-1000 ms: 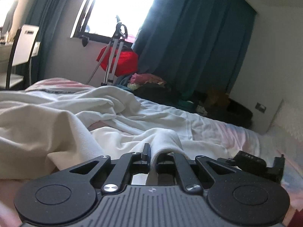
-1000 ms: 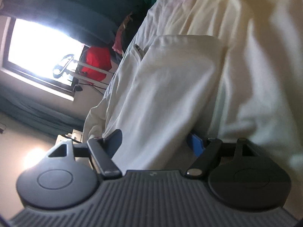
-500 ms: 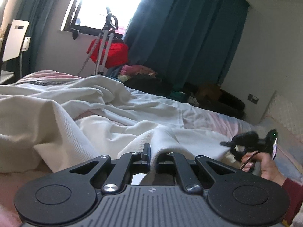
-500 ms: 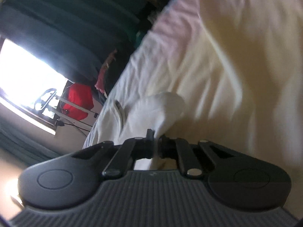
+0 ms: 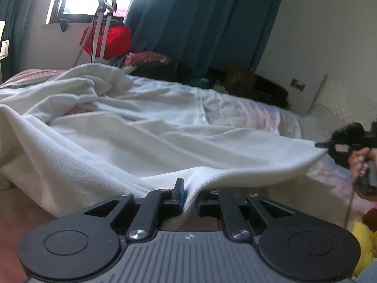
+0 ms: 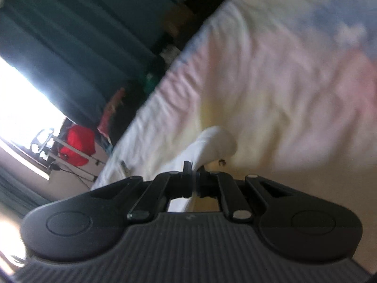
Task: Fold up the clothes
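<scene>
A: Where's the white garment [image 5: 146, 139]?
B: Spread on the bed [image 5: 266, 115], its hem clamped in both the left gripper [image 5: 188, 197] and right gripper [image 6: 195, 180] jaws.
A: Handling?
B: Soft, light, droopy; hold the 2 hem corners.

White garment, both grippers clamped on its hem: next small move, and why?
Probably draw the grippers slightly further apart. The left gripper and right gripper are each shut on the white garment, but the hem between them sags and the body lies wrinkled on the bed. Tensioning the edge should flatten it before folding.
</scene>
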`<state>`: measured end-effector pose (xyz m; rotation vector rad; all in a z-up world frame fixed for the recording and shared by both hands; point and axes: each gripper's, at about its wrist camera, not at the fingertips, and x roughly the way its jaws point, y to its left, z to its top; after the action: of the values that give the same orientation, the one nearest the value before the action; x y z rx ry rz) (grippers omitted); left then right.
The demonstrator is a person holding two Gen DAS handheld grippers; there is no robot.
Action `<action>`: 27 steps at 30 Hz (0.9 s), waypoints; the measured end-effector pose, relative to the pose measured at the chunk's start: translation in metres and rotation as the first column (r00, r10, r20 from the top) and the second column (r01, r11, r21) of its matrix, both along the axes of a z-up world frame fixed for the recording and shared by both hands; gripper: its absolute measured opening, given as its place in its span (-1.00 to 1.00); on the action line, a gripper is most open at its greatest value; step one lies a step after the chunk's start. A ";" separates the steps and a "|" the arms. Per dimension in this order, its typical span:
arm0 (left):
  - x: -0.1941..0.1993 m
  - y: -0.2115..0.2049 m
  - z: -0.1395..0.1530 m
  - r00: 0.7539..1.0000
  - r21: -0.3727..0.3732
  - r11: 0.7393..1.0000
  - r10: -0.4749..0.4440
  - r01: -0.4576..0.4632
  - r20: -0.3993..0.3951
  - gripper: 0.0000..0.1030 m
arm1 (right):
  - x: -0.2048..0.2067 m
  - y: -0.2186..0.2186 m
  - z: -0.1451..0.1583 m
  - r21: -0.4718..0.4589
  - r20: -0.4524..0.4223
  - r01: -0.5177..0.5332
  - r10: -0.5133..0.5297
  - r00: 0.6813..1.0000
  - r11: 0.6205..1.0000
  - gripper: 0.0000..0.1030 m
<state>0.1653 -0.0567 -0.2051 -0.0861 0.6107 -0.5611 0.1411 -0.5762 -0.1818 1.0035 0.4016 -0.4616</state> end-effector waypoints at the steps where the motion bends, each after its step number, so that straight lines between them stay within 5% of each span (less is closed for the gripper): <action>1: -0.001 -0.001 -0.001 1.000 0.010 1.000 -0.002 0.002 0.003 -0.72 | -0.006 -0.004 -0.010 0.031 -0.013 -0.003 0.004 1.000 1.000 -0.87; 7: -0.002 -0.007 -0.006 0.999 0.034 0.999 0.002 -0.001 -0.037 -0.12 | -0.029 -0.010 -0.041 0.173 -0.031 0.008 -0.002 1.000 0.985 -0.87; 12: -0.004 0.017 -0.004 0.985 -0.051 0.995 0.080 -0.089 -0.152 0.18 | -0.025 0.001 -0.033 0.100 -0.024 0.018 -0.016 1.000 0.995 -0.87; 15: -0.009 0.042 0.002 0.965 -0.153 0.970 0.155 -0.189 -0.214 0.40 | -0.023 0.005 -0.031 0.060 -0.048 0.018 -0.015 0.999 0.998 -0.87; 18: -0.013 0.078 0.007 0.920 -0.249 0.902 0.287 -0.353 -0.267 0.59 | -0.025 0.003 -0.030 0.029 -0.060 0.011 -0.009 0.998 1.000 -0.87; 22: -0.008 0.120 0.018 0.830 -0.248 0.800 0.477 -0.546 -0.288 0.61 | -0.021 0.000 -0.030 0.021 -0.064 0.005 -0.004 0.998 1.000 -0.87; 27: 0.003 0.173 0.016 0.607 -0.183 0.586 0.698 -0.789 -0.380 0.61 | -0.018 -0.003 -0.035 0.035 -0.079 0.002 0.001 0.997 0.999 -0.87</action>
<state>0.1680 0.1160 -0.1888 -0.7377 0.6699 0.2132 0.1229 -0.5789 -0.2169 1.0215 0.4820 -0.4974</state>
